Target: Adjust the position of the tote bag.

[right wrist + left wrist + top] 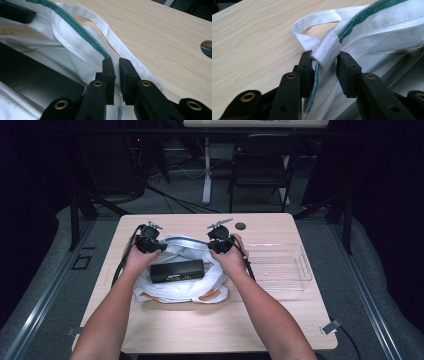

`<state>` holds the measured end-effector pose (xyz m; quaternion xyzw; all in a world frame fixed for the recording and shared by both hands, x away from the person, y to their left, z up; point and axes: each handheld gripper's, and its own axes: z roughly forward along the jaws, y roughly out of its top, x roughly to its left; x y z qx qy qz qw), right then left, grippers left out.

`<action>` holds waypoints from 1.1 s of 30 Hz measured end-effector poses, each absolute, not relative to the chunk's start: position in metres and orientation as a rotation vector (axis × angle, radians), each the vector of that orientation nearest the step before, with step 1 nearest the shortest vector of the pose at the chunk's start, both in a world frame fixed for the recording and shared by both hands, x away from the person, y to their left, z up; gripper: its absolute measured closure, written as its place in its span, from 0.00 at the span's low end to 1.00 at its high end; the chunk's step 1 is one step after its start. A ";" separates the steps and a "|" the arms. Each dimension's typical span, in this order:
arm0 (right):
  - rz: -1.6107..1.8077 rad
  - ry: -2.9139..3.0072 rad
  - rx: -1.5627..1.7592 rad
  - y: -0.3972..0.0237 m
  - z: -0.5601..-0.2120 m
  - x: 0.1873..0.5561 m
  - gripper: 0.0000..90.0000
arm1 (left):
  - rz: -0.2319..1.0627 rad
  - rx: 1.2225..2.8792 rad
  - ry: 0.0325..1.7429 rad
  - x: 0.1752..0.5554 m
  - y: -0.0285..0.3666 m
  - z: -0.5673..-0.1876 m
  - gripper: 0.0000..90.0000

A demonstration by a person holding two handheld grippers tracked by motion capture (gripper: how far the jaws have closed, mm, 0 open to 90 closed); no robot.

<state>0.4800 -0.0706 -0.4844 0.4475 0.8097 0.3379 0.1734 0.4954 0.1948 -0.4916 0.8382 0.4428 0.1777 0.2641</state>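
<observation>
Clearly the right tongs [117, 65] pinch the white bag's [75, 52] green-trimmed rim; the left tongs [324, 62] clamp its folded strap [327, 48].

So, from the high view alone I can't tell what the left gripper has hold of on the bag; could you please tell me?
Observer: The left gripper has its fingers on either side of a folded white strap, right by the green trim of the bag. The strap fills the gap.
Operator: Thank you, and the right gripper?
Observer: The right gripper is nearly shut, pinching thin bag cloth just beside the green trim.
Operator: Is the black box clear of it?
Observer: Yes, the black box lies inside the bag, apart from those fingers.
</observation>
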 end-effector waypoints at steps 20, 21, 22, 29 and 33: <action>0.959 2.289 1.279 -0.072 -0.485 0.479 0.92 | 0.560 2.260 1.101 0.472 0.192 -0.473 0.58; 0.964 2.286 1.281 -0.072 -0.485 0.479 0.92 | 0.562 2.260 1.104 0.473 0.191 -0.473 0.59; 0.964 2.286 1.282 -0.073 -0.485 0.479 0.92 | 0.566 2.258 1.104 0.473 0.191 -0.473 0.61; 0.972 2.282 1.285 -0.073 -0.485 0.479 0.92 | 0.573 2.267 1.115 0.477 0.191 -0.478 0.74; 0.976 2.282 1.281 -0.074 -0.485 0.478 0.91 | 0.560 2.257 1.126 0.481 0.193 -0.480 0.76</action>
